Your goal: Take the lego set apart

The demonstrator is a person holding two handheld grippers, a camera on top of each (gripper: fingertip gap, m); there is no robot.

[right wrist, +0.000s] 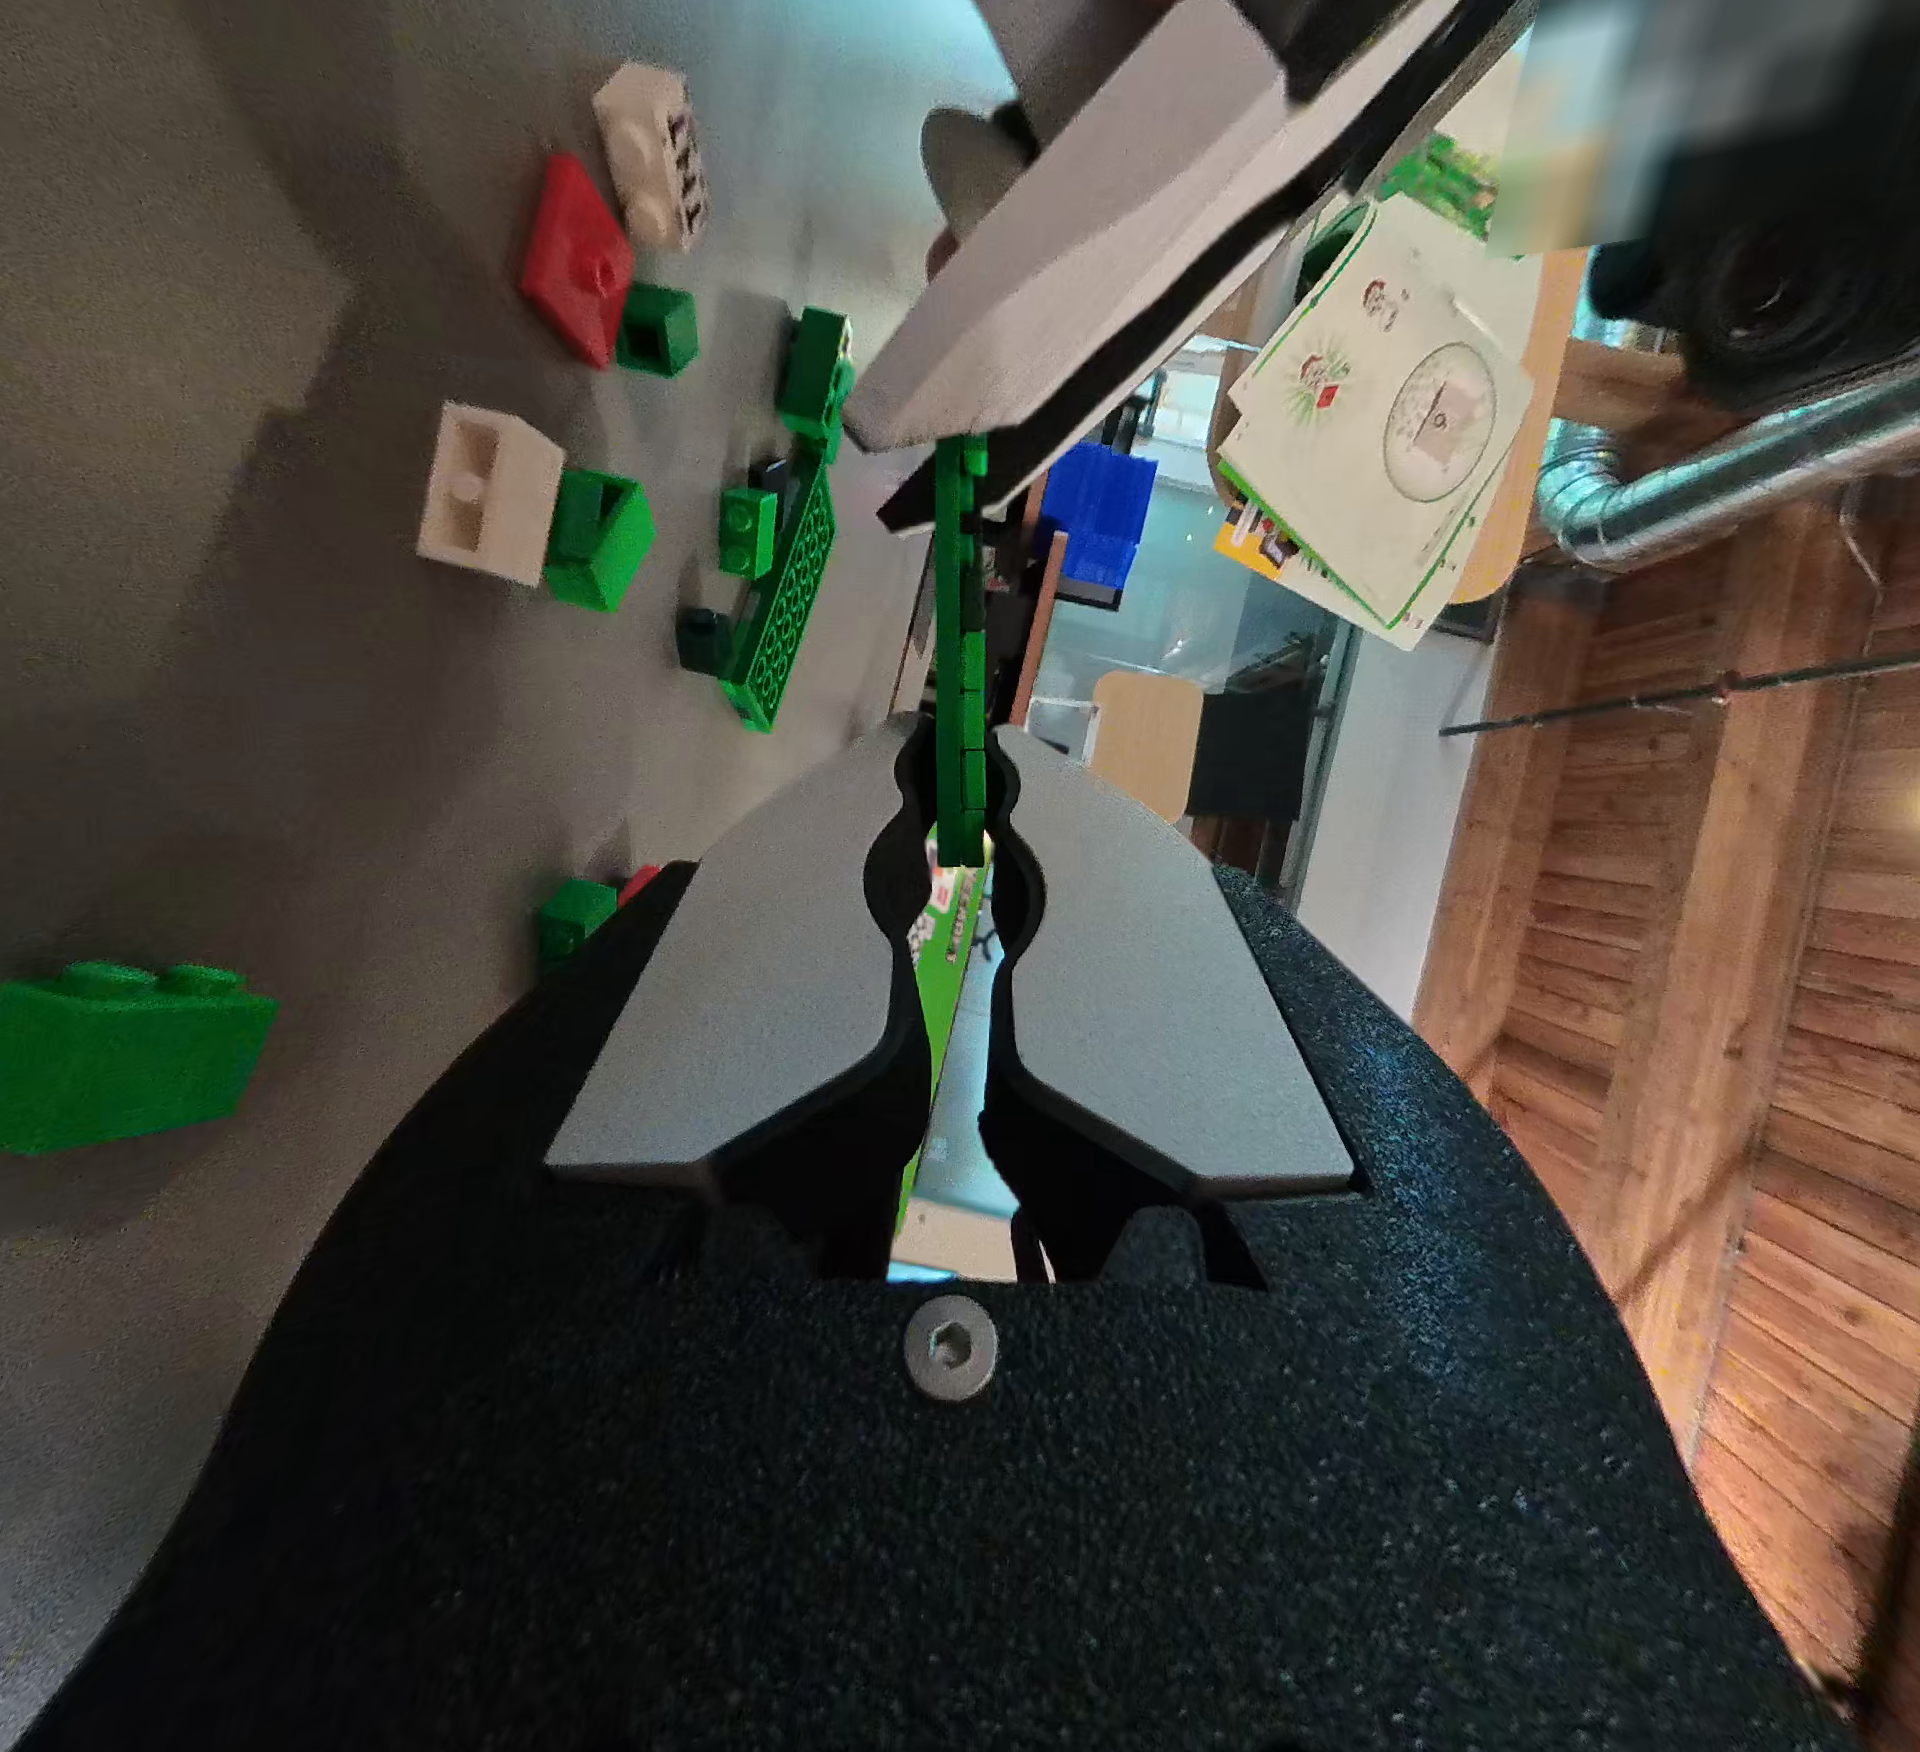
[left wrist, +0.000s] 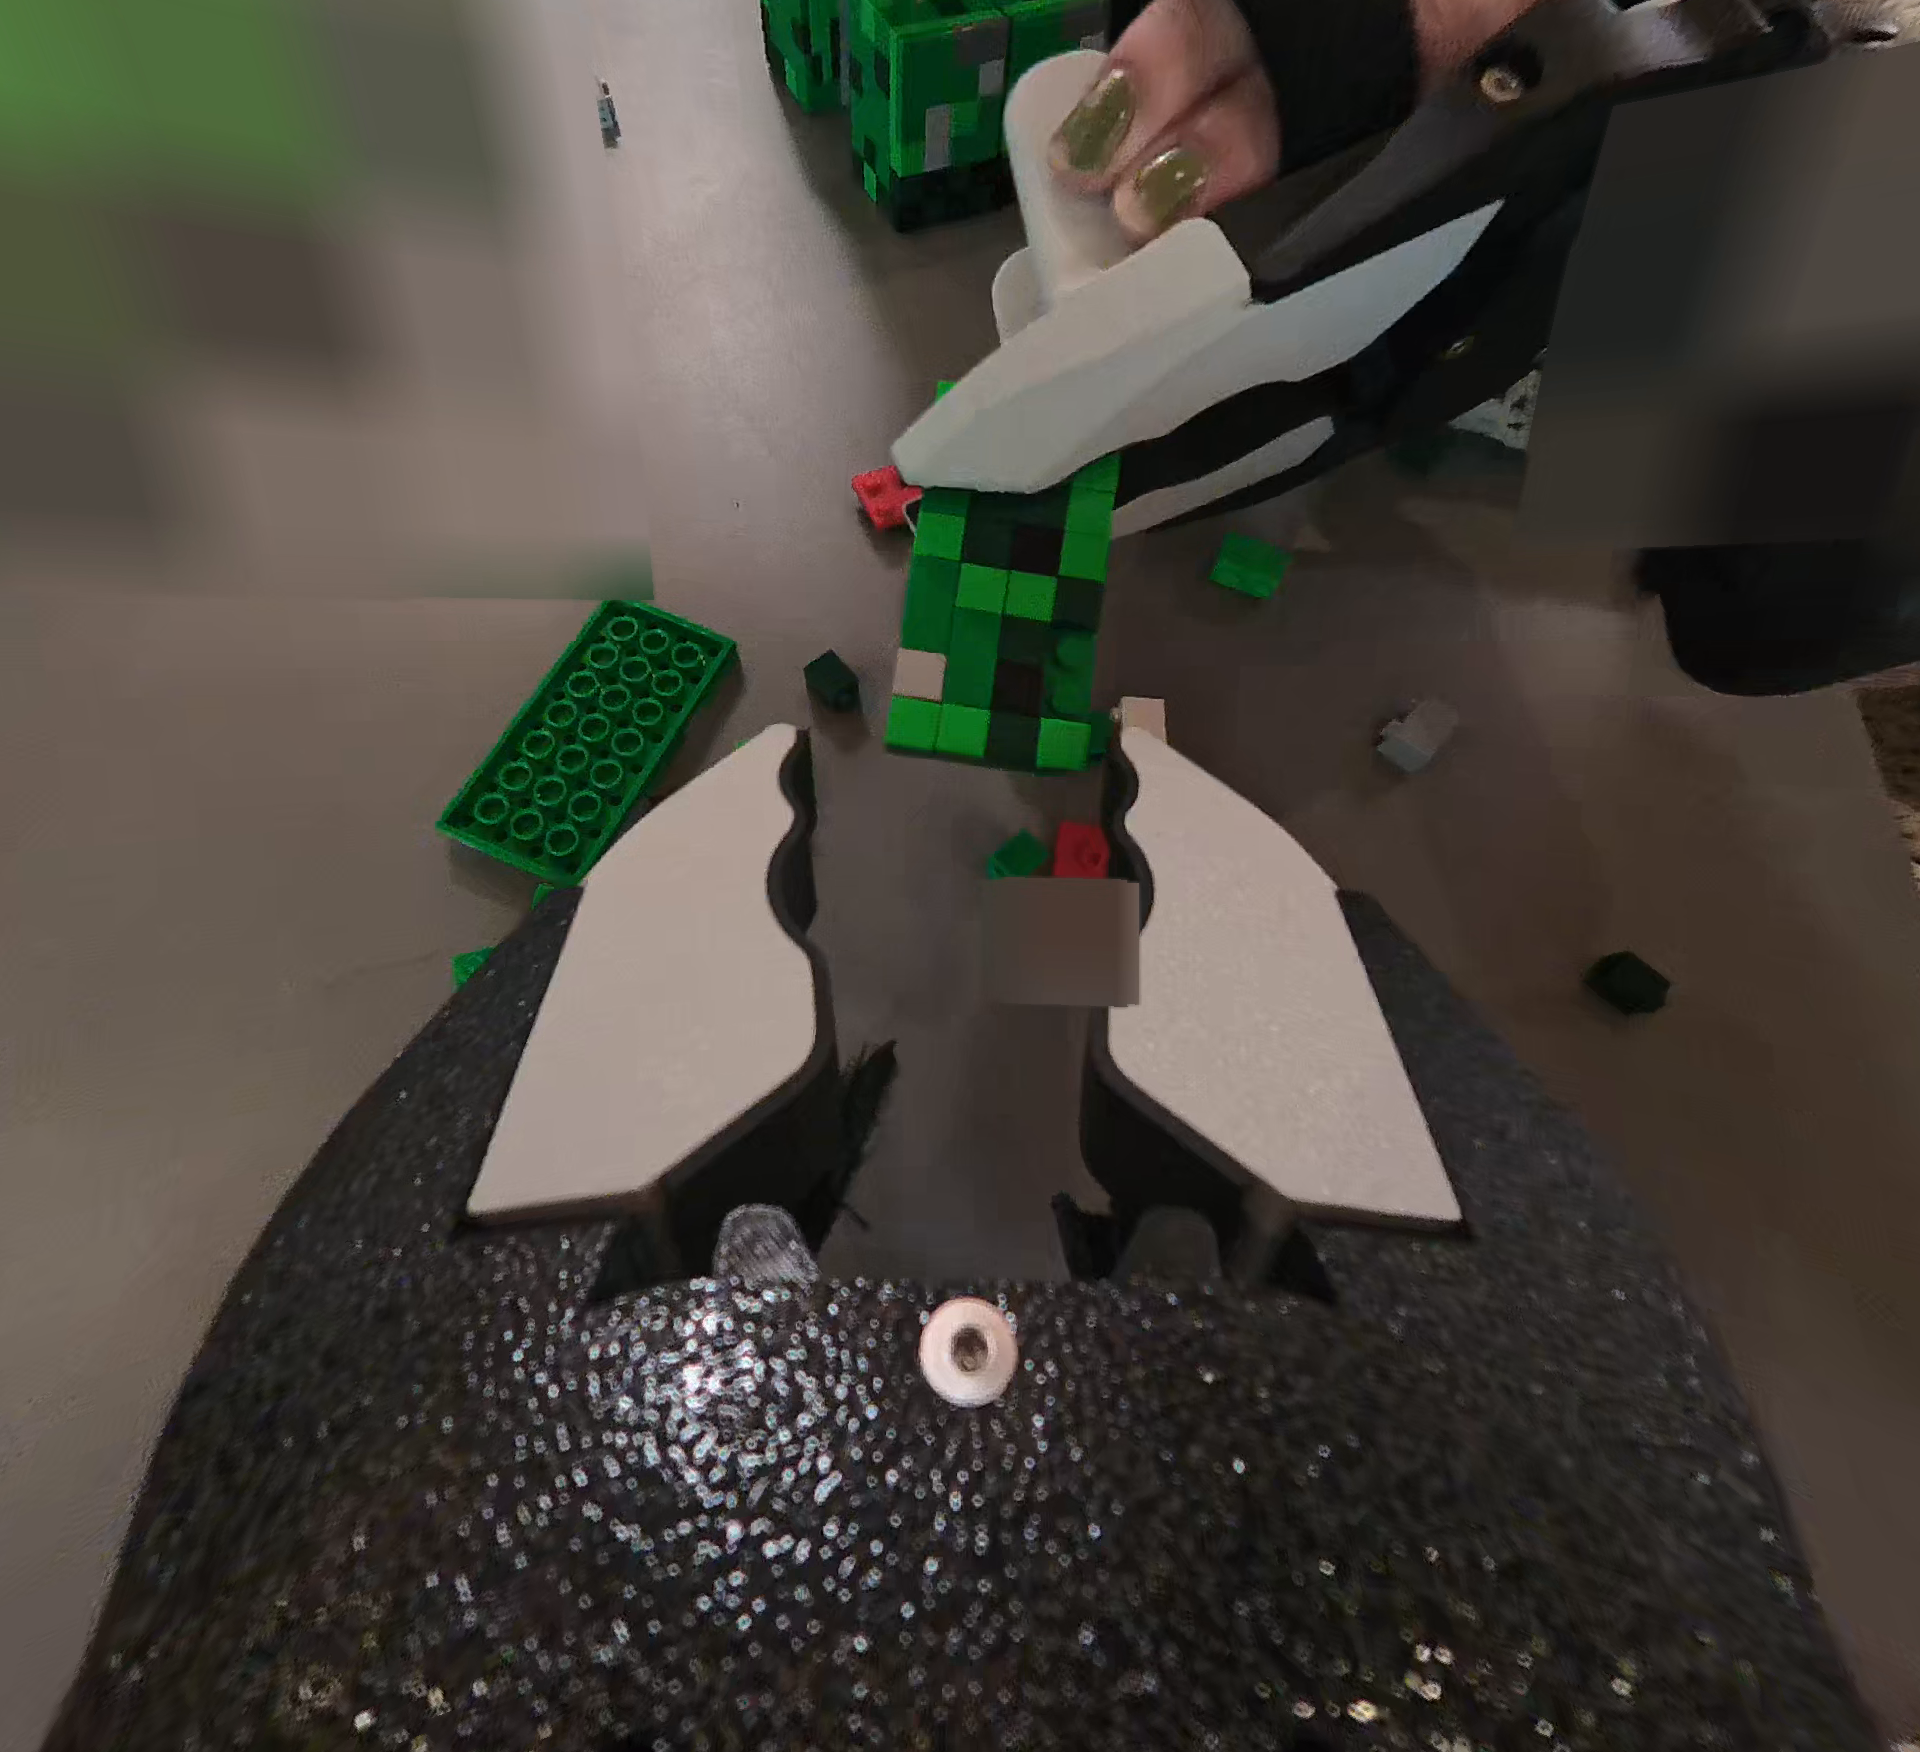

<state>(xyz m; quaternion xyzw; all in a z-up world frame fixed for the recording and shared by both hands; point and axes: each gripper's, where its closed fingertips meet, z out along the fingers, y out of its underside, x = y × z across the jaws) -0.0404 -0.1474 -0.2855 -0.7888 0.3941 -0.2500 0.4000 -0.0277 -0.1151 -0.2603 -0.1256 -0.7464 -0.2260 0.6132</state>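
Left to right on the grey tabletop [left wrist: 312,871]: flat green studded base plate [left wrist: 588,742] lying loose, a small dark-green brick [left wrist: 832,680] beside it, then the action in the middle.

Left gripper [left wrist: 966,752], white fingers on a black glitter body: jaws spread, nothing between them, tips just under the panel's lower edge. Right finger [left wrist: 1226,881] looks to be touching or nearly touching the panel corner; can't tell which.

Flat green-and-black pixel-pattern lego panel [left wrist: 1000,622] hangs off the table, pinched at its top end by the right gripper [right wrist: 951,757]. In the right wrist view the jaws are closed on the panel edge-on [right wrist: 961,642].

Red and green loose bricks [left wrist: 1055,848] sit below the open jaws. Further right, a grey brick [left wrist: 1415,734] and another dark one [left wrist: 1627,981]. The big green blocky lego figure [left wrist: 914,9] stands at the back, still assembled.

Risks:
- Grip sits on one thin end; a left-side pull with any twist likely pivots the panel out.
- Panel is many small tiles; prying may snap it mid-span and scatter pieces.
- Left closing low could catch the red brick instead.
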